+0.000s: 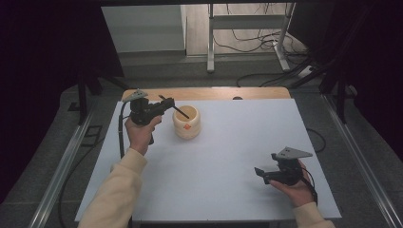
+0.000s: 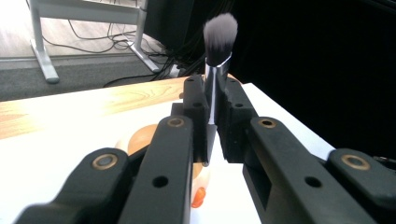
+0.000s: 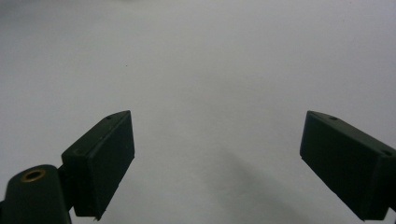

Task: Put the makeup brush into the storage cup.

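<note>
My left gripper (image 2: 212, 135) is black with brass-coloured rivets. Brush (image 2: 217, 65) in it: silver ferrule, bristles dark grey fading to pale tips (handle black in the high view). Cup (image 1: 187, 124) cream, with a small orange mark low on its side. Table (image 1: 228, 161) white on top, light wood strip along the far edge. Right gripper (image 3: 215, 163) black too, plain. Sleeves (image 1: 116, 190) pale cream.

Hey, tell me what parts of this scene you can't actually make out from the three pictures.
- Brush handle's lower end: left gripper view, hidden behind the left gripper.
- Cup interior: high view, too small and angled to tell what is inside.
- Orange mark on the cup: left gripper view, cut off by the jaws.
- Right gripper surroundings: right gripper view, just bare table.
</note>
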`<state>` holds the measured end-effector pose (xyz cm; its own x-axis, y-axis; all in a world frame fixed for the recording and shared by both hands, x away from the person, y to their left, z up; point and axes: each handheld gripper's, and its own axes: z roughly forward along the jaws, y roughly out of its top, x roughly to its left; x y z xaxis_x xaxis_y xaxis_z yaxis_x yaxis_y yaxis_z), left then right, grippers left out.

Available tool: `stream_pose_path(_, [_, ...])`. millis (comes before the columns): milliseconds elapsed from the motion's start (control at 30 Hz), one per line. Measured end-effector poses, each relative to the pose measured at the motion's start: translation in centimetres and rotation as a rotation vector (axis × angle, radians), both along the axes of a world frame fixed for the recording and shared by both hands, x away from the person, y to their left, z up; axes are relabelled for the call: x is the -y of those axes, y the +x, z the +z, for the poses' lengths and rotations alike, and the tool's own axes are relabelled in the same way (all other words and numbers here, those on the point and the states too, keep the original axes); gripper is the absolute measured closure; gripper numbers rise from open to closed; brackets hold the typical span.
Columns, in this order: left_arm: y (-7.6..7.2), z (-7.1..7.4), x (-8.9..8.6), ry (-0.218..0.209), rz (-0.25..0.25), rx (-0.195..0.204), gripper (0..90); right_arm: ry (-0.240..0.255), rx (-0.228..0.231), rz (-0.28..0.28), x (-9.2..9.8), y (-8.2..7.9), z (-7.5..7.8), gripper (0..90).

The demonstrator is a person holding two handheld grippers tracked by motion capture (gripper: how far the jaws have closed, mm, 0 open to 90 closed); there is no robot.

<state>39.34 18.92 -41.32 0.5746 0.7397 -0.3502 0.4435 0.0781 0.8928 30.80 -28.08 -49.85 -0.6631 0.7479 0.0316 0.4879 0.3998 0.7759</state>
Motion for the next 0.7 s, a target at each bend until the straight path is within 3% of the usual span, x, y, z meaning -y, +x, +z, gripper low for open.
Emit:
stream_pose_path(433, [1.6, -0.6, 0.2, 0.031, 0.03, -0.028, 82.8, -0.001, -0.003, 0.0, 0.0, 0.0, -0.1, 9.9])
stream_pose_path(700, [2.6, -2.2, 1.1, 0.057, 0.027, -0.058, 82.7, -0.005, -0.005, 0.004, -0.1, 0.0, -0.1, 10.0])
